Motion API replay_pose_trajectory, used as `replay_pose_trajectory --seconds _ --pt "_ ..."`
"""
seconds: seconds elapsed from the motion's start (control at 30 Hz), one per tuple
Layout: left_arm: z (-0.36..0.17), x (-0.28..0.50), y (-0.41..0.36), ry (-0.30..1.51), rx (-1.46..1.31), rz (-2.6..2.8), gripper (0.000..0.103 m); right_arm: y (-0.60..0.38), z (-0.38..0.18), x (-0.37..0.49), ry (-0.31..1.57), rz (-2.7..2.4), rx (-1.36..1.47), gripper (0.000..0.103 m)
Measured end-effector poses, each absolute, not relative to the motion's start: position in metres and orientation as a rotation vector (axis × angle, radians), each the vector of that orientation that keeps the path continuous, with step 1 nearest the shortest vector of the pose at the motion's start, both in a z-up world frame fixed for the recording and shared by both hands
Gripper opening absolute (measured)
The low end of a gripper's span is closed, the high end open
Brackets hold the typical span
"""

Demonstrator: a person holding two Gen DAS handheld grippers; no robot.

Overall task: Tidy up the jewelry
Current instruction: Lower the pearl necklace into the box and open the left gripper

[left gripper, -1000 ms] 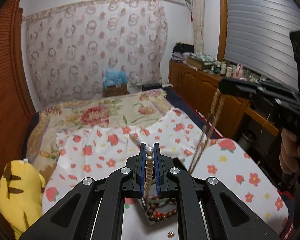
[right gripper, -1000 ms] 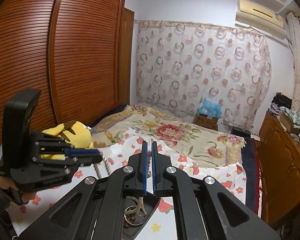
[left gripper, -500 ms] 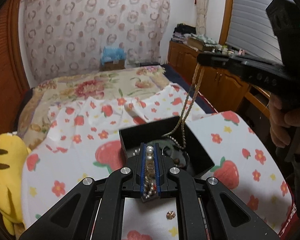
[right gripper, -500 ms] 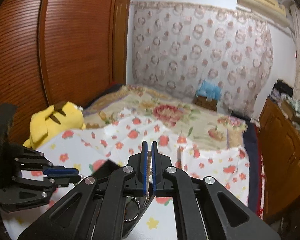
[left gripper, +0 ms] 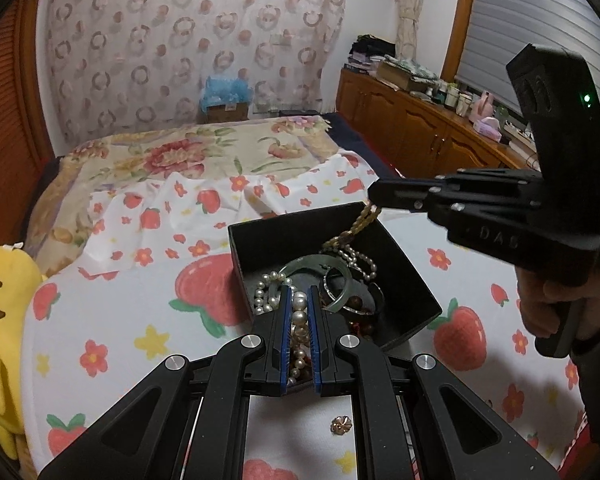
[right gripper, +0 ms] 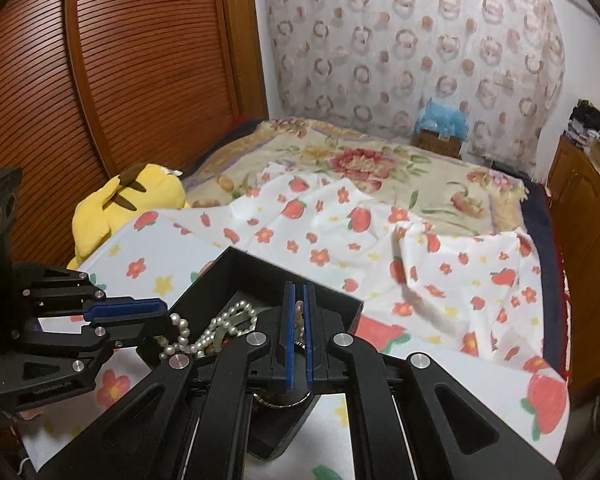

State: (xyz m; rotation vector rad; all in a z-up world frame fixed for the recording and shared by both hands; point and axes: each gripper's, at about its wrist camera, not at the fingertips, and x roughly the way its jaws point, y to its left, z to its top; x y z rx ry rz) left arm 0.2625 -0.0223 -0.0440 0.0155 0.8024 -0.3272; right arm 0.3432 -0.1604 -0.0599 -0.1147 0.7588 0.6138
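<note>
The left gripper (left gripper: pixel 299 300) is reaching forward and tilting down over the near rim of the black jewelry box (left gripper: pixel 292 236), its blue-padded jaws clenched on a white pearl necklace (left gripper: pixel 299 312). The strand is running up between the pads and spilling into the box's near-left corner. In the right wrist view this same gripper (right gripper: pixel 160 312) is coming in from nine o'clock, held roughly level, with the pearls (right gripper: pixel 204 332) draping off its tip into the box (right gripper: pixel 260 272).

The right gripper (right gripper: pixel 299 300) is pointing down over the box's right side, its jaws pinched on a golden beaded strand (right gripper: pixel 299 312). From the left wrist view it is extending in from three o'clock, nearly horizontal, its tip (left gripper: pixel 374 194) sitting above the box's far-right corner, and the person's right hand (left gripper: pixel 556 304) is wrapping the handle below. The golden strand (left gripper: pixel 360 220) is hanging from that tip at a slant into the box.

Inside the box a green jade bangle (left gripper: pixel 320 268), a silver bangle (left gripper: pixel 356 300) and dark beads (left gripper: pixel 356 302) are lying tangled together. The box is sitting on a strawberry-print sheet (left gripper: pixel 140 320) spread over the bed. A small gold earring (left gripper: pixel 341 425) is lying on the sheet at six o'clock from the box. A yellow plush toy (right gripper: pixel 120 204) is resting at the bed's left edge.
</note>
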Motion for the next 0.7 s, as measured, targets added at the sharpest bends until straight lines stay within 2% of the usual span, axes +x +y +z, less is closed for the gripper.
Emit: replay_pose_trajectory --seconds 0.2,0.33,0.47,0.5,0.57,0.7 --pt "-0.045 0.263 -0.024 0.807 0.02 -0.334 0.007 -0.164 -0.06 0.337 0.762 0.621 -0.099 0.006" --pt "-0.045 0.262 -0.025 0.804 0.023 -0.338 0.007 -0.173 -0.055 0.332 0.75 0.613 -0.079 0.018" --pt "-0.041 0.259 -0.027 0.795 0.023 -0.344 0.008 -0.184 -0.051 0.323 0.738 0.596 -0.065 0.018" --pt "-0.04 0.257 -0.026 0.794 0.022 -0.345 0.01 -0.188 -0.05 0.318 0.735 0.592 -0.059 0.018" --pt "-0.038 0.252 -0.026 0.786 0.023 -0.345 0.029 -0.196 -0.05 0.306 0.734 0.589 -0.048 0.018" --pt "-0.035 0.235 -0.026 0.773 0.037 -0.345 0.039 -0.207 -0.056 0.275 0.737 0.574 -0.073 0.018"
